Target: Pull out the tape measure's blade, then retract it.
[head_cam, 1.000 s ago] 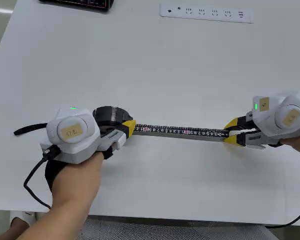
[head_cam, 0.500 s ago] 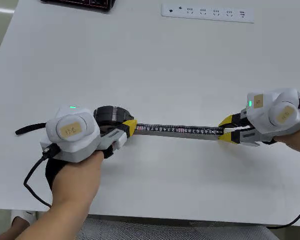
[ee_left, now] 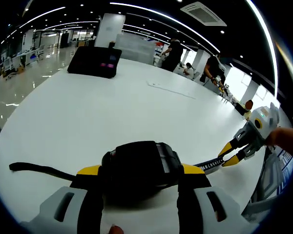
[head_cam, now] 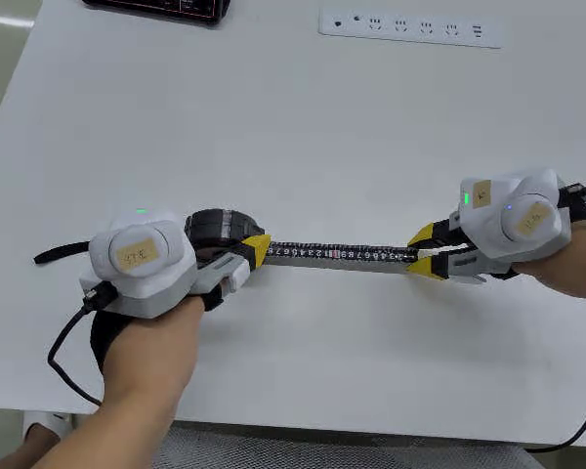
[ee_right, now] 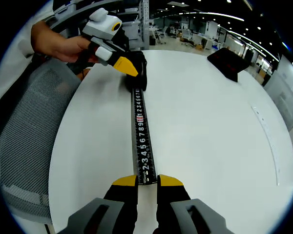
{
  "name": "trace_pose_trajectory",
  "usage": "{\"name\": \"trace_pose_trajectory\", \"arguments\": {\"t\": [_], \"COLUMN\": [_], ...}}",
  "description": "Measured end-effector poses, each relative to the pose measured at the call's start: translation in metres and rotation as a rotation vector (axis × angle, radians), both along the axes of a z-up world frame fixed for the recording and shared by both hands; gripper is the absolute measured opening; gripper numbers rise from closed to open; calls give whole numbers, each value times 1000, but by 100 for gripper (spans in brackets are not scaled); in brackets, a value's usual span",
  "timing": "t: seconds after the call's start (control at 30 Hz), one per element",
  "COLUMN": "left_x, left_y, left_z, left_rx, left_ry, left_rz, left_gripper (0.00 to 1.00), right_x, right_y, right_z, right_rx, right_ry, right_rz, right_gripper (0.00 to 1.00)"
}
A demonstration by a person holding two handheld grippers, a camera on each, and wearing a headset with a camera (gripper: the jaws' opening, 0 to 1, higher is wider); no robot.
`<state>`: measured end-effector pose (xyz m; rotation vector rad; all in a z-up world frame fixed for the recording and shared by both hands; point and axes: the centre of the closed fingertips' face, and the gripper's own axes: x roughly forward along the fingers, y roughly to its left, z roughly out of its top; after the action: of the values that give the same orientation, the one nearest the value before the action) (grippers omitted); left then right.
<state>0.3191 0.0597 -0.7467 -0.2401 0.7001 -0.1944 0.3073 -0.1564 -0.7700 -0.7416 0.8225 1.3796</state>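
Observation:
The black tape measure case (head_cam: 218, 228) lies on the white table (head_cam: 273, 117), and my left gripper (head_cam: 246, 250) is shut on it; in the left gripper view the case (ee_left: 141, 168) sits between the yellow-tipped jaws. Its dark blade (head_cam: 340, 255) with printed numbers runs right to my right gripper (head_cam: 425, 262), which is shut on the blade's end. In the right gripper view the blade (ee_right: 142, 141) stretches from the right gripper (ee_right: 146, 181) up to the case (ee_right: 136, 73). The case's black wrist strap (head_cam: 59, 253) trails off to the left.
A white power strip (head_cam: 408, 26) lies at the table's far edge, and a black device (head_cam: 161, 8) sits at the far left. A cable (head_cam: 63, 347) hangs from the left gripper over the front edge. A grey mesh chair (ee_right: 24, 146) stands by the table.
My right gripper has moved left toward the case with the blade's end, so less blade is out. The left gripper and case have stayed put.

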Motion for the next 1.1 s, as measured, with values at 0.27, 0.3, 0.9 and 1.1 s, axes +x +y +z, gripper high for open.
{"name": "trace_pose_trajectory", "arguments": {"t": [0.27, 0.3, 0.9, 1.1], "left_x": [0, 0, 0, 1], "left_y": [0, 0, 2, 3], "left_z": [0, 0, -1, -2], "left_rx": [-10, -10, -20, -25], "left_ry": [-1, -1, 1, 0], "left_rz": [1, 1, 1, 3], "left_gripper": [57, 57, 57, 57], "right_x": [0, 0, 0, 1], "right_y": [8, 9, 43, 50], "right_z": [-1, -1, -2, -1], "right_rx": [10, 11, 53, 62], "right_ry": [8, 8, 19, 23], "right_rz": [5, 6, 30, 32], "right_gripper": [10, 10, 11, 11]}}
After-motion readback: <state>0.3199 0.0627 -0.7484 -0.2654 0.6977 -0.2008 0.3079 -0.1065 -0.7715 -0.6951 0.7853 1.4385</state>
